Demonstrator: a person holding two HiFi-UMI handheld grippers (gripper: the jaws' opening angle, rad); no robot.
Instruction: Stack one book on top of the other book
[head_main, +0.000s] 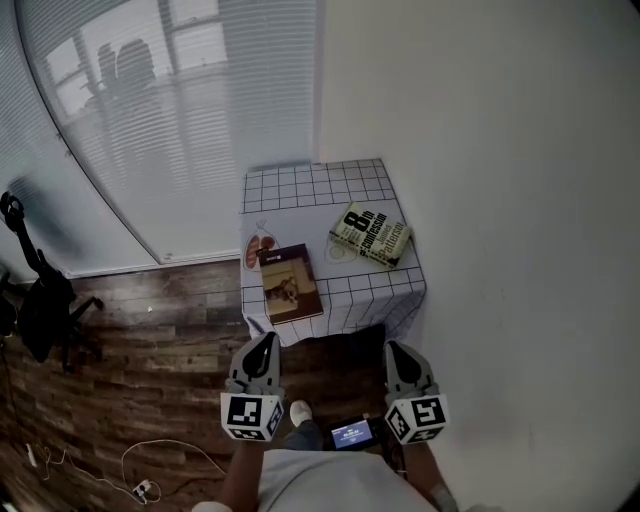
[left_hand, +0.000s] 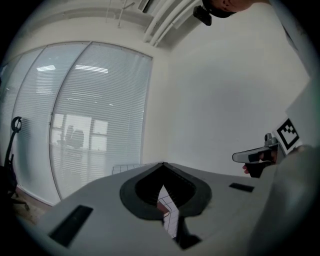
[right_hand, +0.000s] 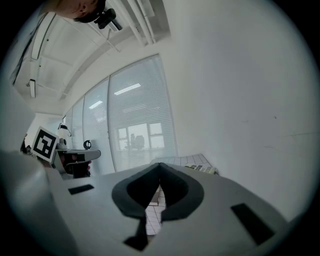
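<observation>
Left gripper (head_main: 267, 340), right gripper (head_main: 396, 349): jaws together, empty. They should part before gripping the near brown-covered book (head_main: 290, 283) edgewise; the thick pale paperback (head_main: 371, 235) lies far right.

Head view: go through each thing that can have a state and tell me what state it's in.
Brown book: closed, flat on the table, nothing on it.
White book: closed, flat, apart from the other one.
Left gripper: shut, empty, short of the table.
Right gripper: shut, empty, short of the table.
Blinds: lowered.
</observation>
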